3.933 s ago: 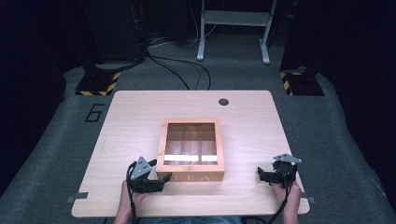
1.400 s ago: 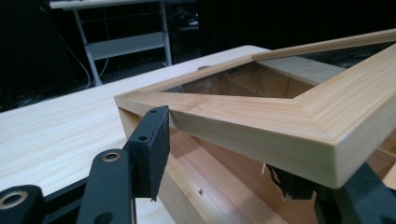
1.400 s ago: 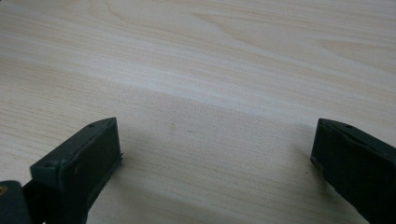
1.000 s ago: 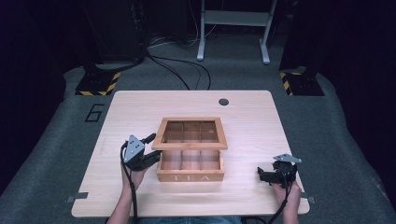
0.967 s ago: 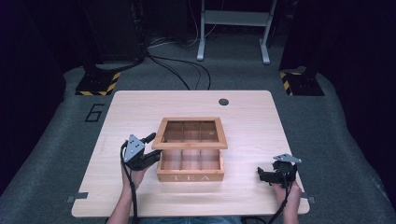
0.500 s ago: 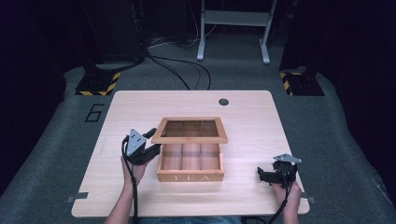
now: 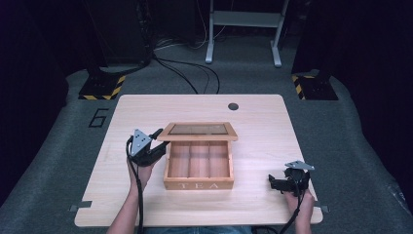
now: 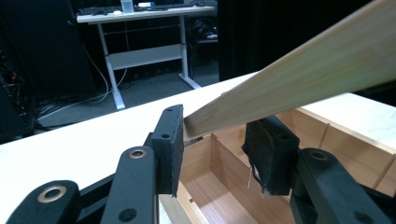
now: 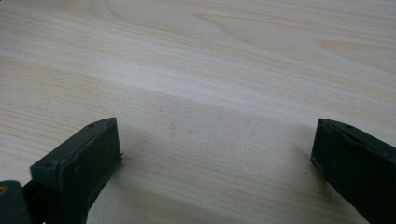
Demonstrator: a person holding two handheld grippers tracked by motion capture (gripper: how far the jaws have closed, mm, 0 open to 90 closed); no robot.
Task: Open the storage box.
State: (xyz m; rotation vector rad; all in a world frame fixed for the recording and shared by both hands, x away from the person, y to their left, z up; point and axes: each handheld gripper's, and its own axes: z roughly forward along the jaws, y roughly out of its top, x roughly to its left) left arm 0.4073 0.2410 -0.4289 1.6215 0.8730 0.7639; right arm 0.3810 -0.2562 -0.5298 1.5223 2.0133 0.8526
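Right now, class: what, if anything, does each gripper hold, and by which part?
The left gripper holds the tea box's lid by its left front corner, raised. The right gripper holds nothing.

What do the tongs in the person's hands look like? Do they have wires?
Both are black. The left tongs and the right tongs each carry a grey three-cornered plate on top. A black cable trails from each one back along the forearm. Up close, the left tongs' fingers are flat black pads on arms with round brass-coloured rivets. The forearms are bare, with no sleeves to see.
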